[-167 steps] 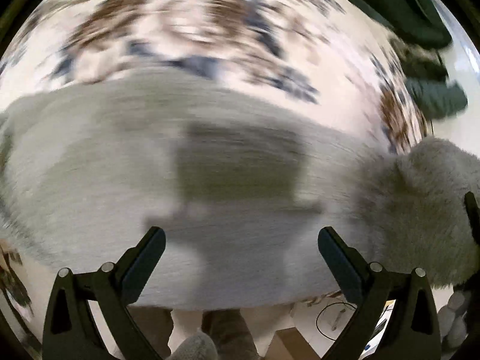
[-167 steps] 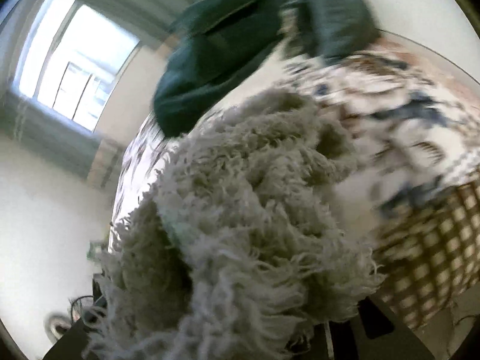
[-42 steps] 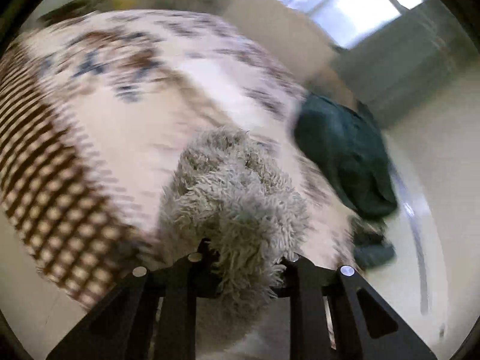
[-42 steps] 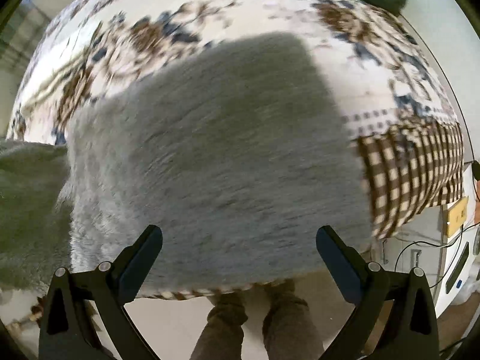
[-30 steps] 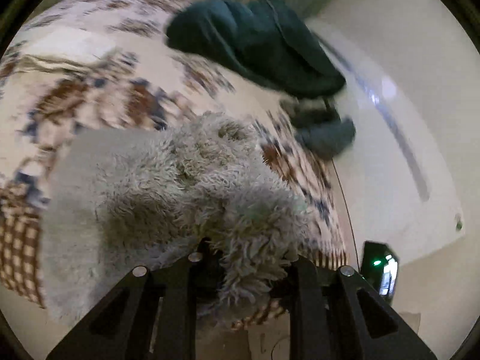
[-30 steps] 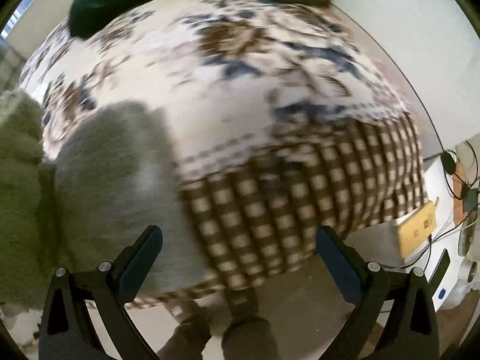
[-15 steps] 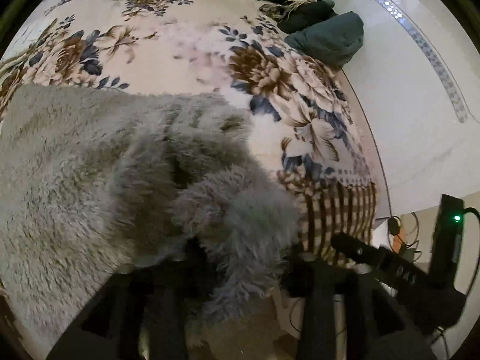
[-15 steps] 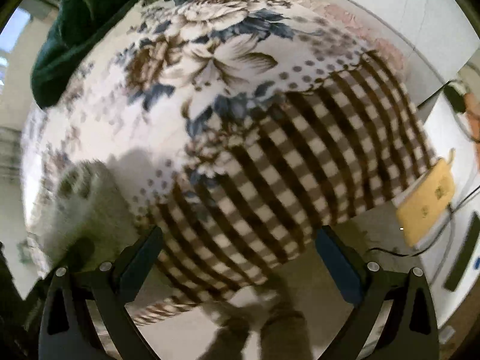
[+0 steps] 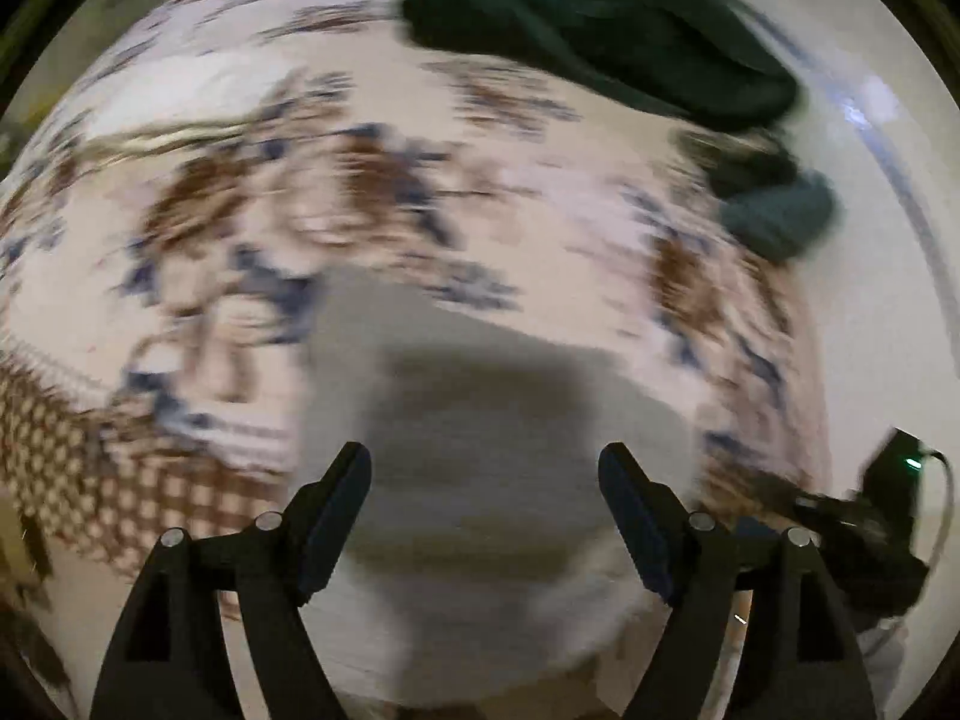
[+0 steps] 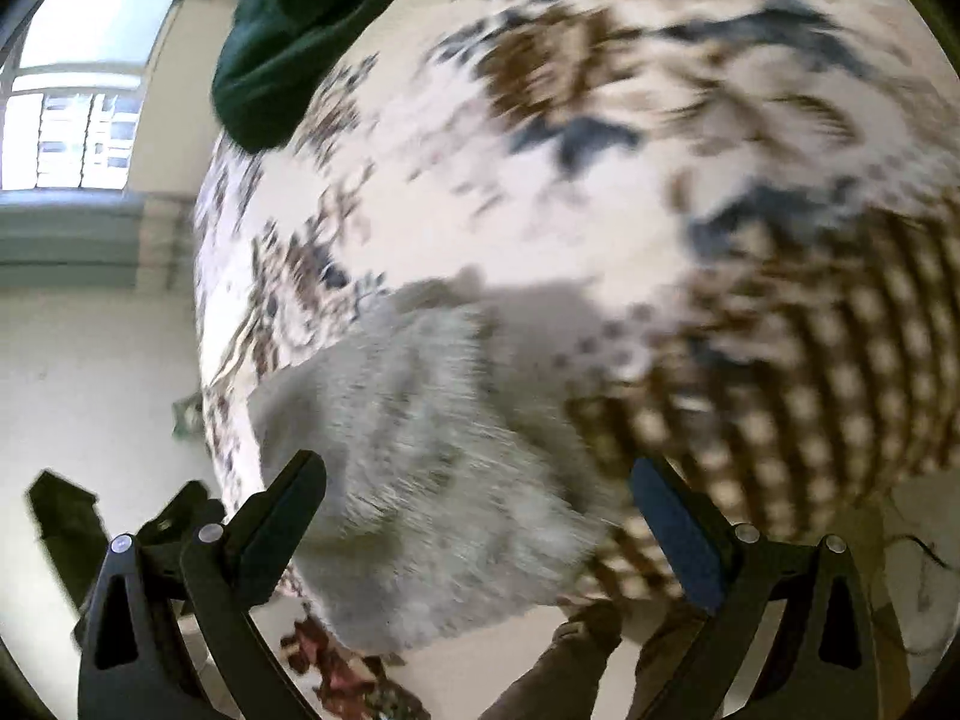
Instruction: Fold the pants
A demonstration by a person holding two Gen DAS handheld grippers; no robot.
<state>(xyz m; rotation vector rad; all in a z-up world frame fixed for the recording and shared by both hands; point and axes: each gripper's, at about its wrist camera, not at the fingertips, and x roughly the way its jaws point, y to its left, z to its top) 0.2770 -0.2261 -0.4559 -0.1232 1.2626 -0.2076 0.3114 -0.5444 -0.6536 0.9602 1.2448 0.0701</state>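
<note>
**Both tongs spread wide above the grey pants on the floral bed**

In the left wrist view, the left black two-finger gripper [image 9: 485, 480] fills the bottom of the frame with its jaws standing far apart and nothing between them. Past its fingers, at lower centre, lie the fluffy grey fleece pants [image 9: 480, 420] as a flat, blurred patch with a dark shadow across the middle. They rest on the cream bedspread with brown and blue flowers [image 9: 240, 192], whose brown checked border [image 9: 90, 468] hangs at the lower left. A dark green heap of cloth [image 9: 588, 18] sits at the top right, with a smaller dark green bundle [image 9: 774, 216] below it at the right edge.

In the right wrist view, the right black two-finger gripper [image 10: 480, 495] is likewise held wide apart and empty at the bottom. The pants [image 10: 420, 468] appear at lower centre, lying at the bed's edge beside the checked border [image 10: 780, 420]. A bright window [image 10: 78, 96] shows at the upper left, and the green cloth [image 10: 282, 42] at the top.
</note>
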